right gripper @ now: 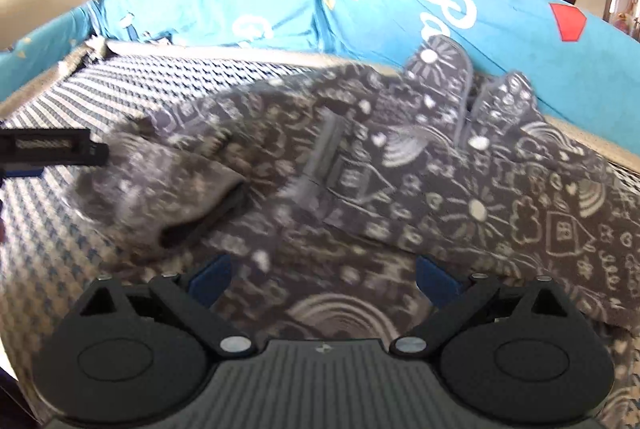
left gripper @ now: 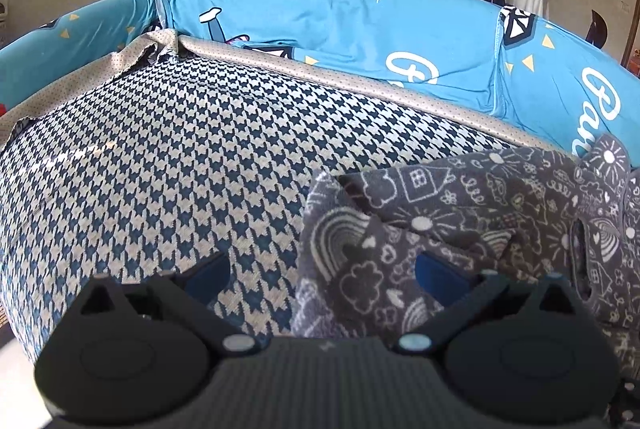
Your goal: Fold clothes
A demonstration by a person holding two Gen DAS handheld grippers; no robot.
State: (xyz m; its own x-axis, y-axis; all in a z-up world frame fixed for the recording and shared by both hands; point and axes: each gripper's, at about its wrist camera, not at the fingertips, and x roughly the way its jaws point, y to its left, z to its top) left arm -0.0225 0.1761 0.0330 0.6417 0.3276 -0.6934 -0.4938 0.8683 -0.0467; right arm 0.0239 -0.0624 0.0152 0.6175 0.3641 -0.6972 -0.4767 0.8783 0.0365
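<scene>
- Jaws of the left gripper stand wide apart and released, holding nothing; the left blue pad is over bare houndstooth cover and the right pad is over the near left edge of the grey doodle-print garment.
- Left of those jaws the cushion is open, patterned seat with nothing lying on it, running out to a rounded front edge and, behind, to a beige dotted border and the blue printed backrest.
- Ahead and right of the left jaws, the garment lies rumpled, a folded flap overlapping a lower layer, with a slit-like opening near its right side.
- Jaws of the right gripper are likewise spread and empty, hovering low over the garment's near hem; cloth fills the gap between the pads but is not pinched.
- Left of the right jaws a cuff-like opening gapes; this part is motion-blurred, so its exact lie cannot be told. A dark tool part shows at the far left edge, likely the other gripper.
- Ahead and right, two rounded tabs of the garment rise against the backrest.
- Judgement: the step is taking hold to spread the piece flat. Each gripper should bite a single layer at an outer edge, not the bunched middle.
- Open room lies to the left; the backrest crowds the far side, so pulling leftward and forward looks easiest.
</scene>
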